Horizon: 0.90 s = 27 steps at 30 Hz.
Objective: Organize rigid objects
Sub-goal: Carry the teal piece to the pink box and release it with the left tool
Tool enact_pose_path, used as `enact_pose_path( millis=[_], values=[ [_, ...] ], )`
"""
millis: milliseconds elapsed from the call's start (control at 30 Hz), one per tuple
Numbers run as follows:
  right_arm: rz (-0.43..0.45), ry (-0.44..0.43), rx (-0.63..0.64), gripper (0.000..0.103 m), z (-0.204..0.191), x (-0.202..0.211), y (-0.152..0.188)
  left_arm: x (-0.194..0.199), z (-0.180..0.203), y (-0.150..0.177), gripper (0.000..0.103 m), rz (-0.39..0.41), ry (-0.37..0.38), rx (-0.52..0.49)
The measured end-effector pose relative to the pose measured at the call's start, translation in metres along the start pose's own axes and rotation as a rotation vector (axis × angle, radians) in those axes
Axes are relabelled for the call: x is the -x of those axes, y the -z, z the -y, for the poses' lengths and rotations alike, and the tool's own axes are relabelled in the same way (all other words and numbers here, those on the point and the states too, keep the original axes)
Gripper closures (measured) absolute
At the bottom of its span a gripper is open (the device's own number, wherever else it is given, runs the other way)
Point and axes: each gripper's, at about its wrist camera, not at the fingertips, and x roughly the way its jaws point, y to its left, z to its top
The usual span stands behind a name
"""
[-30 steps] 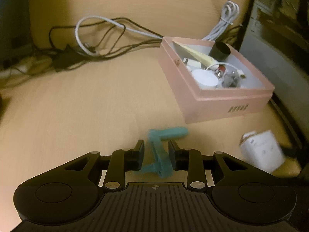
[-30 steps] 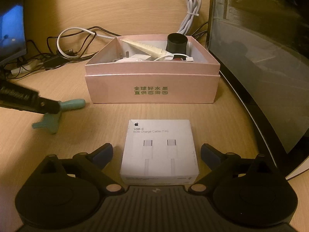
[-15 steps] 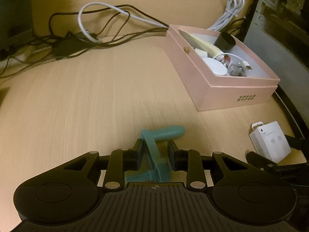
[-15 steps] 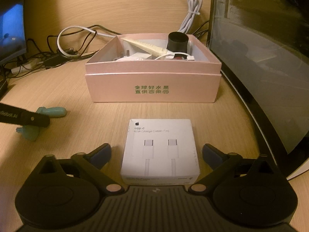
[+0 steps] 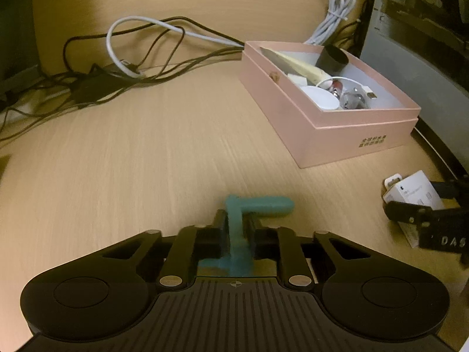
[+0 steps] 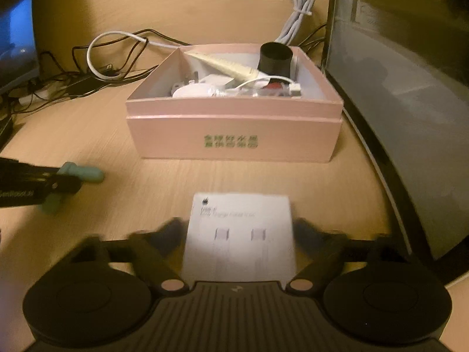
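Note:
My left gripper [image 5: 236, 226] is shut on a teal plastic crank-shaped part [image 5: 258, 205], held just above the wooden desk; it also shows at the left of the right wrist view [image 6: 79, 173]. My right gripper [image 6: 239, 228] has its fingers against both sides of a white USB-C cable box [image 6: 239, 234], which also shows at the right of the left wrist view [image 5: 413, 193]. The view there is blurred. An open pink box [image 6: 234, 138] with several small items inside stands beyond both grippers; it shows in the left wrist view [image 5: 293, 111] too.
A tangle of black and white cables [image 5: 132, 58] lies at the back of the desk. A coiled white cable [image 6: 302, 8] hangs behind the pink box. A dark curved monitor [image 6: 395, 88] stands along the right side. A lit screen [image 6: 17, 44] is at the far left.
My right gripper has closed from wide open onto the sides of the white cable box. My left gripper, still holding the teal part, has shifted and squared the part between its fingers.

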Motion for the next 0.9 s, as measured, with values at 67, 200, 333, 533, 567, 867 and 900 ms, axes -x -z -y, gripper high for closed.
enact_pose_path(
  millis=[67, 200, 333, 533, 567, 867, 900],
  values=[
    [-0.018, 0.005, 0.015, 0.034, 0.0, 0.004, -0.005, 0.003, -0.001, 0.003, 0.088, 0.002, 0.027, -0.002],
    [0.023, 0.01, 0.061, 0.034, -0.003, 0.033, -0.005, 0.012, 0.004, 0.012, 0.088, 0.0, 0.073, -0.033],
    [0.058, 0.011, 0.102, 0.034, -0.003, 0.064, -0.001, 0.026, 0.011, 0.021, 0.088, 0.019, 0.129, -0.059],
    [0.053, 0.046, 0.093, 0.034, 0.004, 0.084, 0.012, 0.054, 0.017, -0.018, 0.088, 0.113, 0.249, -0.009],
    [0.056, 0.048, 0.086, 0.034, 0.005, 0.087, 0.014, 0.061, 0.021, -0.037, 0.088, 0.158, 0.263, -0.022],
    [0.127, 0.057, 0.07, 0.034, 0.004, 0.095, 0.008, 0.023, 0.059, -0.179, 0.085, 0.25, 0.354, 0.107],
    [0.125, 0.056, 0.065, 0.034, 0.005, 0.093, 0.008, 0.012, 0.056, -0.181, 0.085, 0.232, 0.386, 0.134]
  ],
)
